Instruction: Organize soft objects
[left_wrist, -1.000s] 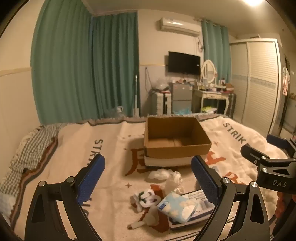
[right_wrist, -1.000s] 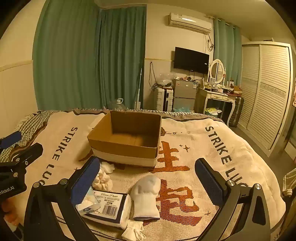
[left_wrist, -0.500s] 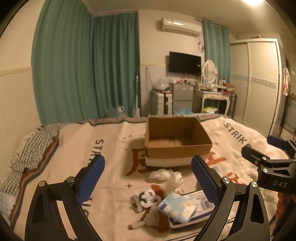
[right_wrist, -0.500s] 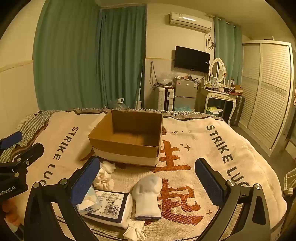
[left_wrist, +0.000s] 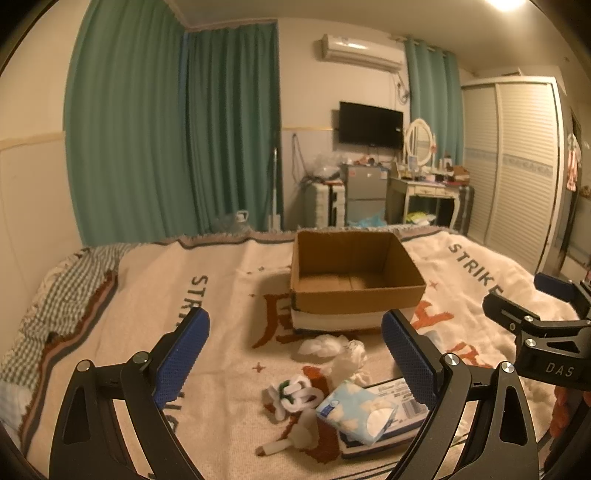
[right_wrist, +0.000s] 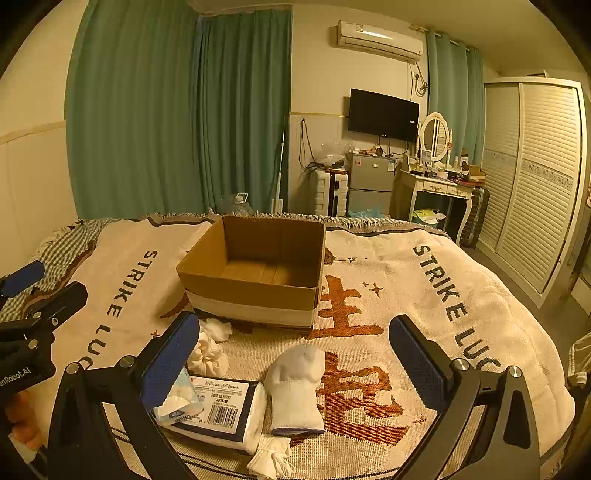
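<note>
left gripper (left_wrist: 295, 356) spread wide, holding nothing | right gripper (right_wrist: 295, 362) spread wide, holding nothing | soft things lie on blanket (right_wrist: 480, 332) in front of empty box (right_wrist: 258, 273) | risk: tissue pack (right_wrist: 221, 410) under small packet (left_wrist: 360, 408) may drag it along; glove (right_wrist: 295, 387) may slip from pads | text: "STRIKE LUC", "Tissue Paper", "DAS"

Soft stuff piled in front of the box, both my grippers hanging wide open

My left gripper (left_wrist: 295, 354) hovers above the blanket (left_wrist: 229, 295) holding nothing, blue pads spread, and the right gripper (left_wrist: 532, 306) pokes in from the right edge. The empty cardboard box (left_wrist: 354, 280) sits ahead; just in front lie a white scrunchie (left_wrist: 321, 345), a light blue tissue pack (left_wrist: 356, 410) resting on a bigger tissue pack (left_wrist: 402, 395), and a green-white item (left_wrist: 291, 393) beside it
</note>
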